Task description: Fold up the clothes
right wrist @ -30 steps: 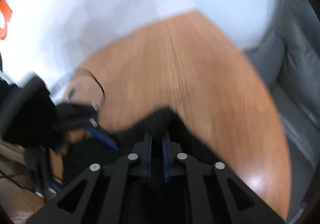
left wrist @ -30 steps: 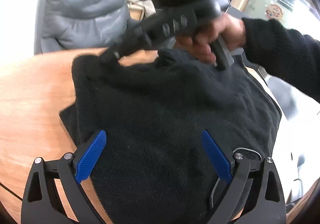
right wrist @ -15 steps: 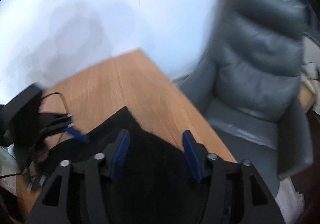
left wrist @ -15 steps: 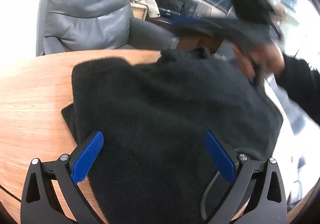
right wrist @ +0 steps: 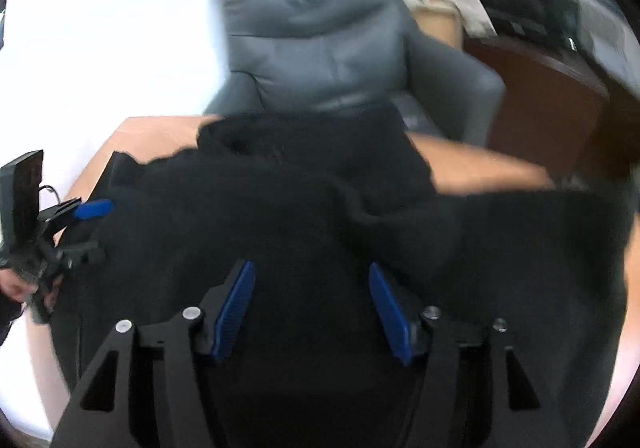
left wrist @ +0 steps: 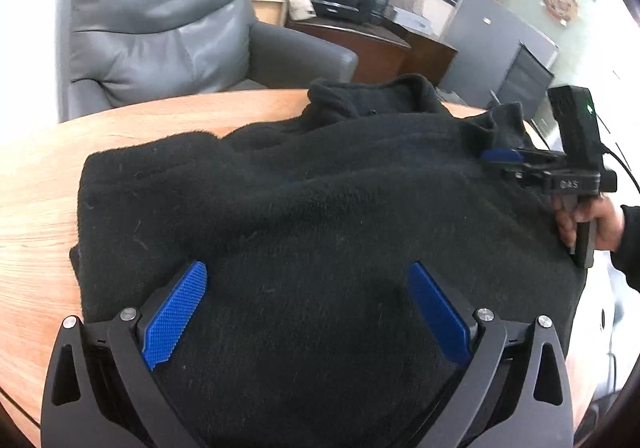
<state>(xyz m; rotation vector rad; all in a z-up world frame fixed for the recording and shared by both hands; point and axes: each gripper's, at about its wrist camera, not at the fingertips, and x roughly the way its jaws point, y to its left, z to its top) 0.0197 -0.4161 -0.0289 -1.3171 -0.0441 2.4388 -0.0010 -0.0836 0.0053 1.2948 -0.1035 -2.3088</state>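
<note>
I am holding both grippers spread and empty; the sweater [left wrist: 320,232] is lying lengthwise toward 12 o'clock, under my left gripper [left wrist: 308,312], while my right gripper [right wrist: 312,304] is nearer its collar [left wrist: 372,99].

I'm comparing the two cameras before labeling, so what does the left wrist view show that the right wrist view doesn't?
Only the left wrist view shows the right tool from outside, gripped by a hand at the fleece's right edge, plus the garment's collar clearly.

Only the right wrist view shows the left tool from outside, at the garment's left side.

Both show the black fleece garment spread on the wooden table, the gray leather armchair behind it, and each camera's own blue-padded jaws standing open over the cloth.
</note>
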